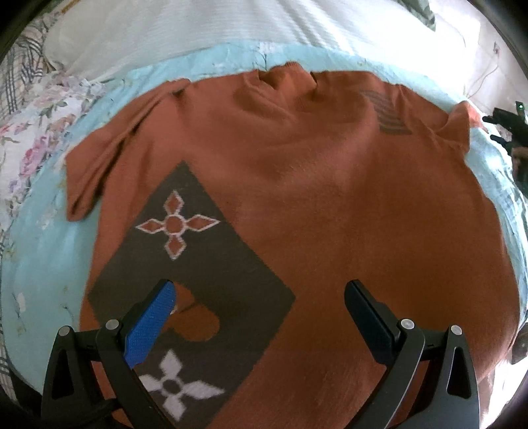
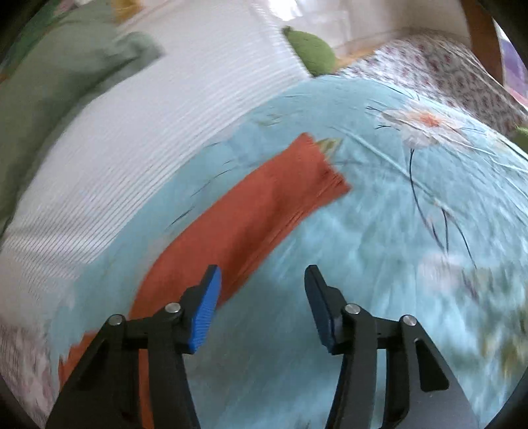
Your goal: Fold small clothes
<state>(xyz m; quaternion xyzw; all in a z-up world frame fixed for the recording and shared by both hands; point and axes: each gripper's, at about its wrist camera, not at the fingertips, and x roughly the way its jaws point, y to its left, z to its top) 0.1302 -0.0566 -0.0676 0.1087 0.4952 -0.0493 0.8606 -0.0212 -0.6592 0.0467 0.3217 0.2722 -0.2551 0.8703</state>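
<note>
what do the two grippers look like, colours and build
Both match: the left gripper and right gripper have black angular linkage arms with silver round pivot pins. Each has two flat jaws faced with ribbed bright blue pads. No cables or sleeves show.

Sweater (image 1: 313, 204) flat on bedspread (image 1: 39, 297), pillow (image 1: 198, 26) behind it

The sweater's (image 1: 297, 198) hem is cut off below; the sleeve (image 2: 250, 204) and bedspread (image 2: 363, 231) are motion-blurred.
</note>
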